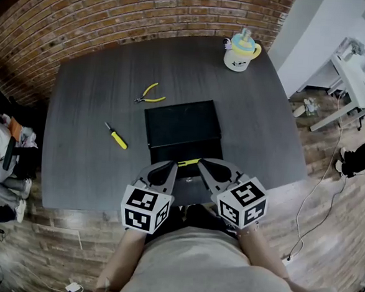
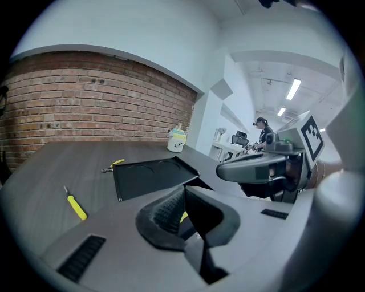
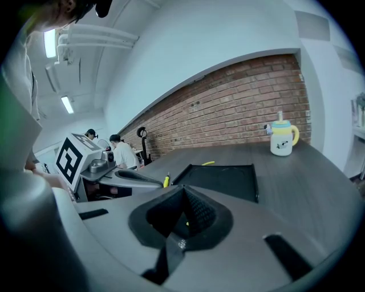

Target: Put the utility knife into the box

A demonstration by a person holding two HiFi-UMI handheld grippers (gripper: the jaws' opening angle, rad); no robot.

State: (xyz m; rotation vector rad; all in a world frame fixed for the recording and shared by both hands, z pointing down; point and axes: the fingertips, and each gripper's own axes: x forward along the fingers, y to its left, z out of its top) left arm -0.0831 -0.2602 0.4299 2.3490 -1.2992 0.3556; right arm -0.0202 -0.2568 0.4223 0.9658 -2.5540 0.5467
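Observation:
The black box (image 1: 183, 153) stands open on the dark grey table, its lid (image 1: 183, 125) laid back flat behind it. The yellow utility knife (image 1: 189, 163) lies along the box's near side. My left gripper (image 1: 172, 168) and right gripper (image 1: 202, 165) hover just short of it, tips pointing at each end of the knife. In the left gripper view the left gripper (image 2: 183, 191) has its pads pressed together, with a sliver of the yellow knife (image 2: 183, 217) showing behind them. The right gripper (image 3: 183, 194) is likewise shut, with nothing seen clamped.
A yellow-handled screwdriver (image 1: 116, 136) lies left of the box, and yellow-handled pliers (image 1: 150, 95) lie beyond it. A white mug with a yellow handle (image 1: 241, 53) stands at the far right corner. A brick wall runs behind the table (image 1: 87, 167).

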